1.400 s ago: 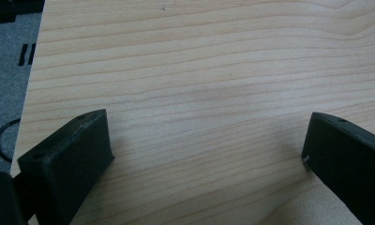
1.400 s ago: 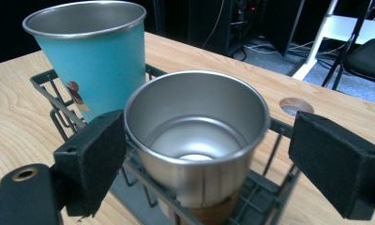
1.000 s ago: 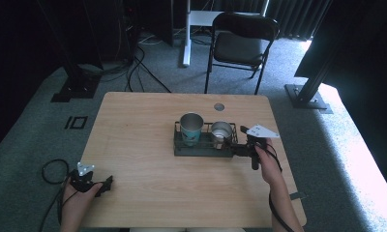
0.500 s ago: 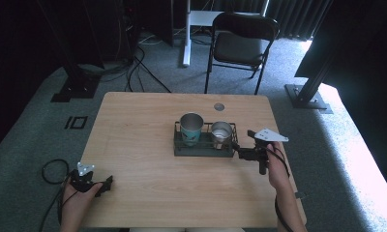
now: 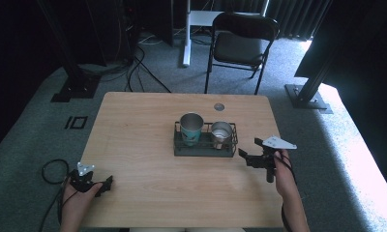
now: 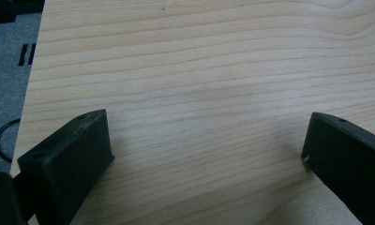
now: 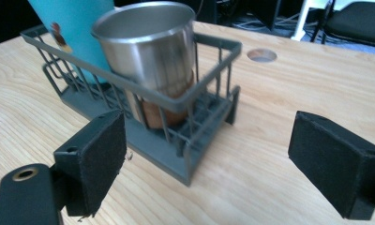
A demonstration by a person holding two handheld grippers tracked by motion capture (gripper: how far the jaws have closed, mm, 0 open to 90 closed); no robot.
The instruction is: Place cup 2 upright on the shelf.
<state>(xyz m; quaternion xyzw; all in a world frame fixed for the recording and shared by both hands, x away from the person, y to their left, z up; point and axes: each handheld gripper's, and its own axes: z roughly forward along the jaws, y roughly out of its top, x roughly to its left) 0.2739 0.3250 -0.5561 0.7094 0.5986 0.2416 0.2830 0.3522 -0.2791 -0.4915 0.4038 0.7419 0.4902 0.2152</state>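
Left claw (image 5: 103,185) is held at the near left corner of the table (image 5: 133,145), its jaws spread wide apart with nothing between them; in the left gripper view bare wood grain is seen between the two black jaws, and the table's left edge with grey carpet (image 6: 7,61) is seen beyond. A black cable (image 5: 51,169) is looped on the floor beside the left hand (image 5: 78,203).

Near the table's middle a dark wire rack (image 5: 203,147) is seen. Two cups are stood upright in it: a teal tumbler (image 5: 191,128) in the left part and a steel cup (image 5: 221,133) in the right part, close beside each other. In the right gripper view the steel cup (image 7: 150,56) is shown in the nearer end of the rack (image 7: 176,154), with the teal tumbler (image 7: 68,23) behind it.

Right claw (image 5: 246,157) is held just beside the rack's right end, apart from it, and is pointed at the steel cup. Its jaws are opened wide and nothing is gripped. The gripper is held by the right hand (image 5: 281,166) near the table's right edge.

A round cable hole (image 5: 219,106) is seen in the table beyond the rack, and a black folding chair (image 5: 242,43) is placed behind the table.
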